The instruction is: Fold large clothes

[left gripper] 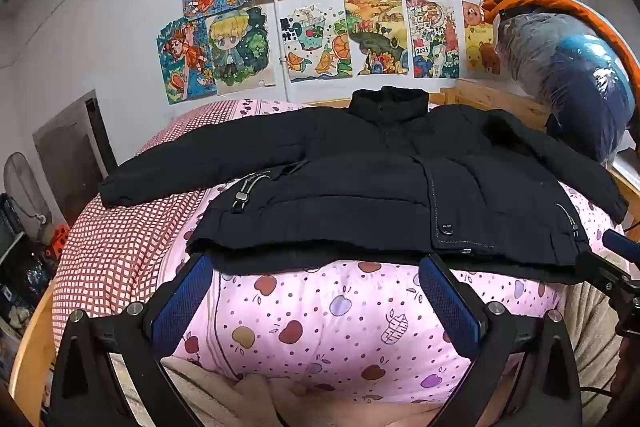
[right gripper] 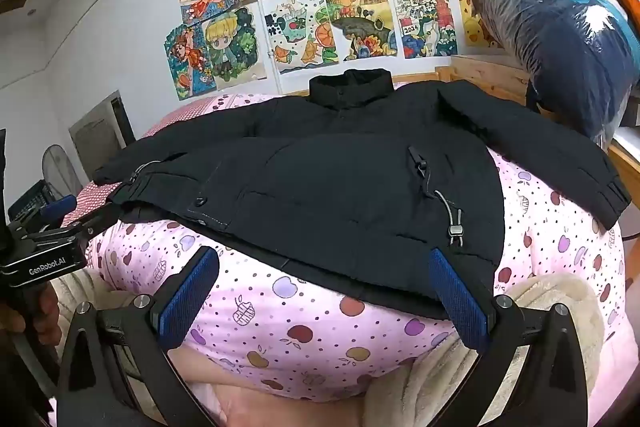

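A black padded jacket (left gripper: 360, 179) lies flat, front up, on a pink apple-print quilt (left gripper: 320, 323), collar toward the wall and both sleeves spread out. In the left wrist view my left gripper (left gripper: 316, 267) hovers just short of the jacket's hem, open, with only quilt between its blue pads. The right wrist view shows the same jacket (right gripper: 340, 187). My right gripper (right gripper: 324, 259) is open too, with the hem's right part lying between its fingers and its right pad over the cloth. The other gripper's body (right gripper: 44, 251) shows at the left edge.
A red checked sheet (left gripper: 120, 247) covers the bed's left side. Drawings (left gripper: 312, 11) hang on the wall behind. A plastic-wrapped blue bundle (left gripper: 572, 79) sits on the wooden bed frame (left gripper: 496, 99) at the right. A fan and crates (left gripper: 20, 211) stand at the left. A beige fleece blanket (right gripper: 552, 307) lies nearest.
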